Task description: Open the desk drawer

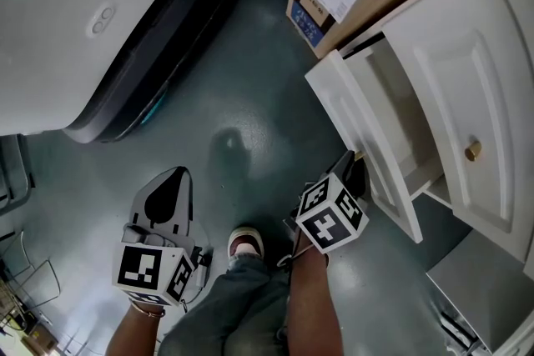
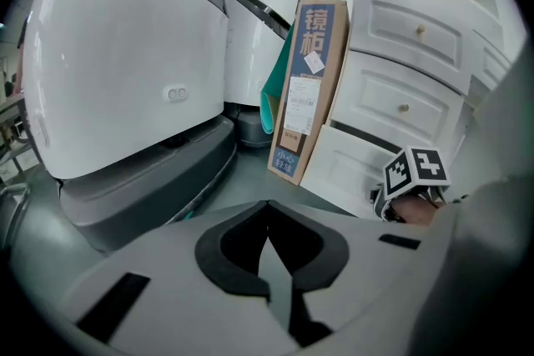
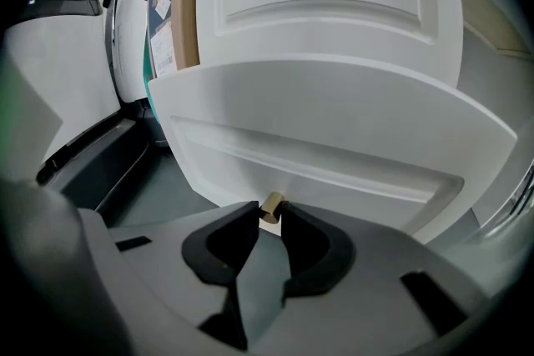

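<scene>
Right gripper (image 3: 269, 219): fingers (image 3: 310, 244) pinch the brass knob (image 3: 271, 206) (small, likely slick, your only hold). Drawer (image 3: 334, 129) looks rigid and probably light. Left gripper (image 2: 267, 231): fingers pressed together, empty.

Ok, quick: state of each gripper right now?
Left gripper: shut, holding nothing.
Right gripper: shut on the knob of the pulled-out drawer.
</scene>
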`<state>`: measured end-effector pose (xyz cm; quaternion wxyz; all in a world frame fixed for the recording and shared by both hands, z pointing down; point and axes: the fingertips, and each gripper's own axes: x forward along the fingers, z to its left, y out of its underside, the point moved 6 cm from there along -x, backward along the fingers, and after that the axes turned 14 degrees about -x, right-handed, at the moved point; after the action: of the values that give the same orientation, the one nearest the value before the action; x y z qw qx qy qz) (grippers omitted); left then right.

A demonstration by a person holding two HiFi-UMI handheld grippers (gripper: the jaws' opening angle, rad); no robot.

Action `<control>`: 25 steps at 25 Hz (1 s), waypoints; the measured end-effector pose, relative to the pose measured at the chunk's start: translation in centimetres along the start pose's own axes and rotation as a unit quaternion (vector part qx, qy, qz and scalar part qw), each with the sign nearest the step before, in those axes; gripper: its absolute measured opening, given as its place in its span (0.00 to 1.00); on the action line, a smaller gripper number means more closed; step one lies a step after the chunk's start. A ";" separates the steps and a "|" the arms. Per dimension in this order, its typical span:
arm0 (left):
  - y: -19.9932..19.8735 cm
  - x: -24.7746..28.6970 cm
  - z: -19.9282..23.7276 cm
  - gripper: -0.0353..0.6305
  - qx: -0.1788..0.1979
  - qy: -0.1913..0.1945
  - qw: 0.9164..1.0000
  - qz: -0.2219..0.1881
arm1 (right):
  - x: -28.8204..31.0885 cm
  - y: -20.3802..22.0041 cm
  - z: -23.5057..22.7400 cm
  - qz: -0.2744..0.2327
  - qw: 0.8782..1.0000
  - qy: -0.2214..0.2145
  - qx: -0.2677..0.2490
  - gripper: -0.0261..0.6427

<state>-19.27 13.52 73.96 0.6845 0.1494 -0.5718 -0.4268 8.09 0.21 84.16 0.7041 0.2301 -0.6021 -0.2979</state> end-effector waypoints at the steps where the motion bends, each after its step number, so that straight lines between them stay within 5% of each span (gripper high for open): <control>1: 0.1 -0.3 0.1 0.08 -0.002 -0.002 1.000 0.001 | -0.2 0.2 0.1 0.001 1.000 0.000 0.001 0.17; 25: -3.5 -3.0 1.8 0.08 -0.010 -0.030 0.999 -0.006 | -3.6 2.2 2.3 0.050 0.999 -0.006 0.012 0.21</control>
<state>-22.32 14.23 70.17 0.6661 0.1331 -0.5864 -0.4413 5.79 4.32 83.51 0.7120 0.2065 -0.6204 -0.2561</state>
